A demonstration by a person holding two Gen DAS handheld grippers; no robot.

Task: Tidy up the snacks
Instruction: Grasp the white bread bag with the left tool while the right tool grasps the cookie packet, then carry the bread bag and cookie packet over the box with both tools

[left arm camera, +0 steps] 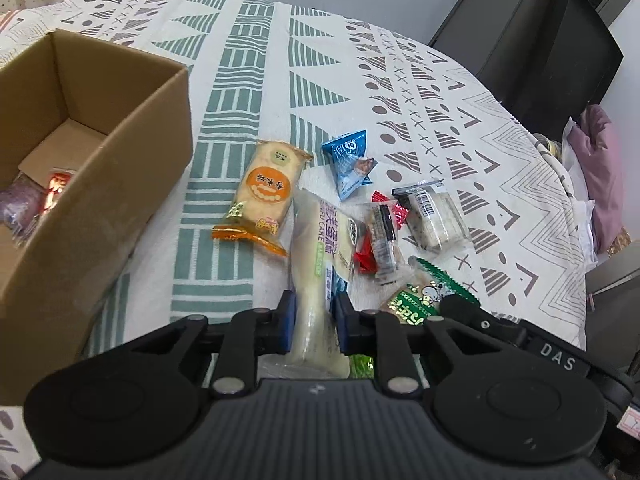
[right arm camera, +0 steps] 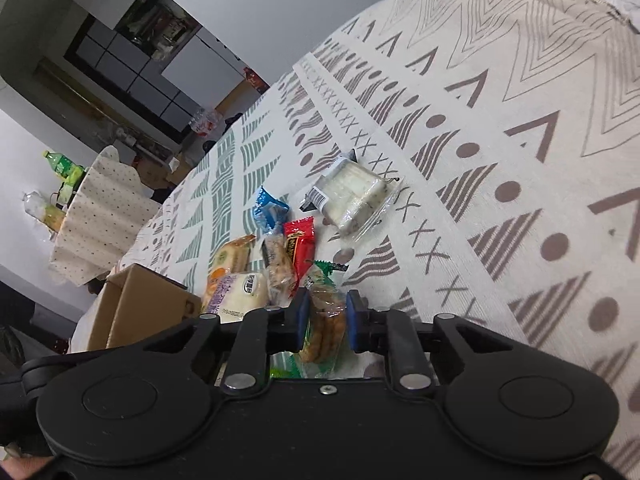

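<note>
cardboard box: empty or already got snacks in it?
Not empty. The left wrist view shows the open cardboard box with at least two packets on its floor: a purple packet and a red-orange packet.

The cardboard box (left arm camera: 100, 152) runs off the left edge and its near wall hides most of the blurred red and purplish packets (left arm camera: 36, 200) inside, while the left gripper (left arm camera: 314, 322) covers the cake packet's (left arm camera: 320, 264) lower end, and the green biscuit packet (right arm camera: 324, 320) disappears behind the right gripper (right arm camera: 326, 320).
</note>
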